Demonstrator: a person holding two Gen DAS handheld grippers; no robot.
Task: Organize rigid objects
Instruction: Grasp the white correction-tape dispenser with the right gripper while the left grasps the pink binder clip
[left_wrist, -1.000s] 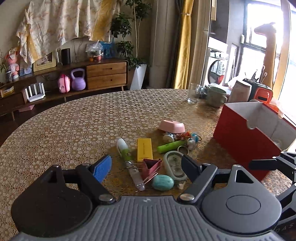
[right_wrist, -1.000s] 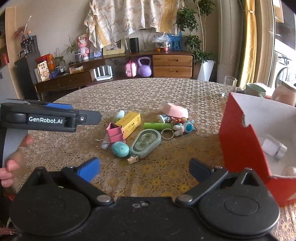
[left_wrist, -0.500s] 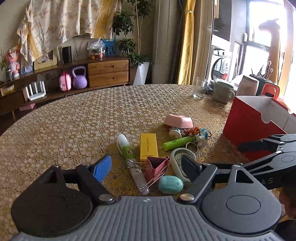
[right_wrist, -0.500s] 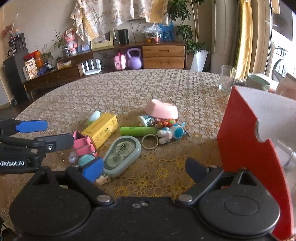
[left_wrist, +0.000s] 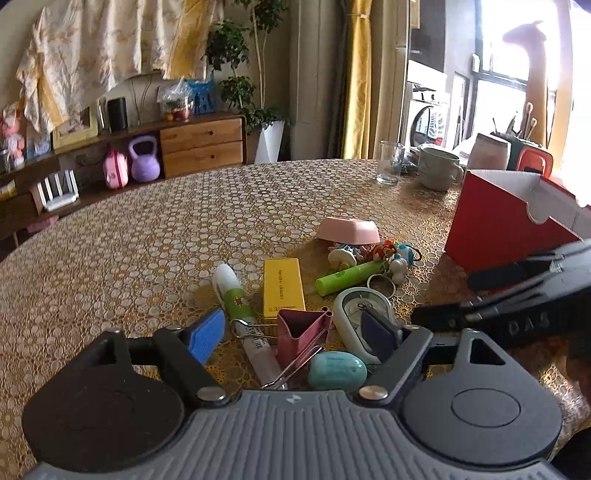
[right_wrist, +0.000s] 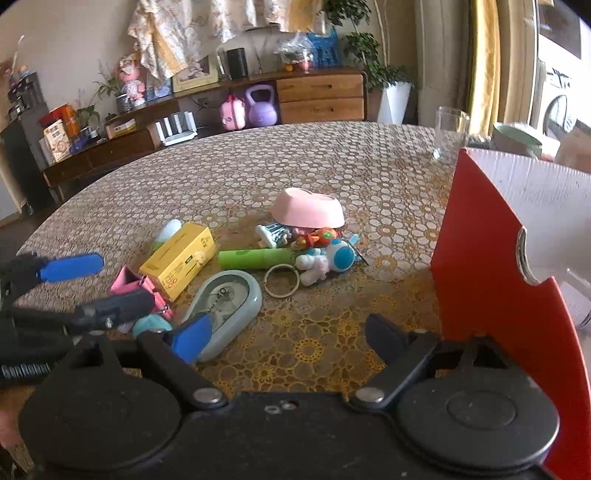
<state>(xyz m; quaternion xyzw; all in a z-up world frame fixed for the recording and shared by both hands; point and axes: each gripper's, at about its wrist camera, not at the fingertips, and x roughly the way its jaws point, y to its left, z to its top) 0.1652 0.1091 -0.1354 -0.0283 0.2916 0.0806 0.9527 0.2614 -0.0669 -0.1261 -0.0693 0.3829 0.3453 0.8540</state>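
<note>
A pile of small objects lies on the round table: a pink binder clip (left_wrist: 301, 332), a teal egg-shaped case (left_wrist: 337, 369), a pale green oval dispenser (right_wrist: 225, 304), a yellow box (left_wrist: 282, 286), a white-green tube (left_wrist: 232, 291), a green cylinder (right_wrist: 255, 257), a key ring with toys (right_wrist: 325, 258) and a pink dish (right_wrist: 308, 208). My left gripper (left_wrist: 293, 334) is open, low over the clip and egg case. My right gripper (right_wrist: 288, 334) is open, just behind the dispenser, beside the red box (right_wrist: 480, 266).
The red box stands open at the right, white inside (left_wrist: 517, 192). A glass (left_wrist: 389, 162) and a green mug (left_wrist: 439, 168) stand at the table's far right. A sideboard (right_wrist: 317, 98) with kettlebells stands beyond the table.
Both grippers have moved forward and down toward the pile. My left gripper now straddles the clip and egg case. My right gripper has closed in on the dispenser, next to the red box.
</note>
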